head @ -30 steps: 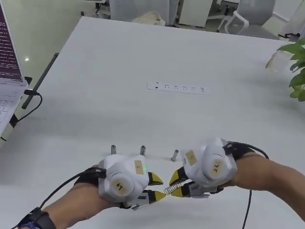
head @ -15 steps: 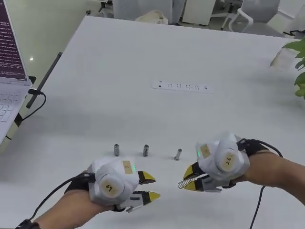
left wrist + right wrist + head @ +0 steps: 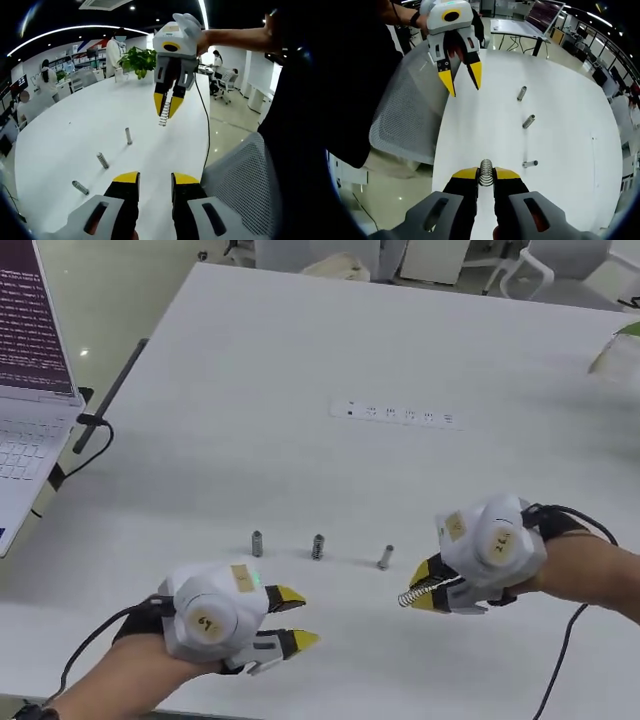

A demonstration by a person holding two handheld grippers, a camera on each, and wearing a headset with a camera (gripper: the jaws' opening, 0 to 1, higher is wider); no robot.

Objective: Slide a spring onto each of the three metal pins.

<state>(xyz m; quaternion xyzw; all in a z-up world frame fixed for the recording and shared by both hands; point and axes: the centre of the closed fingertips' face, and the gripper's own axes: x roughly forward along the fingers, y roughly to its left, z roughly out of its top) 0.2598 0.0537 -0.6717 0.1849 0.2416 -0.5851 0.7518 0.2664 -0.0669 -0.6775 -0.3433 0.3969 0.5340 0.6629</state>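
Three short metal pins stand in a row on the white table (image 3: pixel 300 440). A spring sits on the left pin (image 3: pixel 257 543) and on the middle pin (image 3: pixel 318 547); the right pin (image 3: pixel 385 557) is bare. My right gripper (image 3: pixel 425 585) hovers just right of the bare pin, shut on a spring (image 3: pixel 411 593) that sticks out past its yellow tips. In the right gripper view the spring (image 3: pixel 486 178) stands upright between the jaws, with the bare pin (image 3: pixel 530 163) ahead to the right. My left gripper (image 3: pixel 291 618) is open, in front of the left pin.
A white power strip (image 3: pixel 400 416) lies mid-table beyond the pins. An open laptop (image 3: pixel 25 370) and a black cable (image 3: pixel 95 430) sit at the left edge. A mesh chair (image 3: pixel 240 170) stands by the near table edge. A plant (image 3: pixel 140 57) is at the far end.
The two grippers, close together around the spring a second ago, have drawn apart. The right one moved right with the spring; the left one moved left, open. The head camera has shifted.
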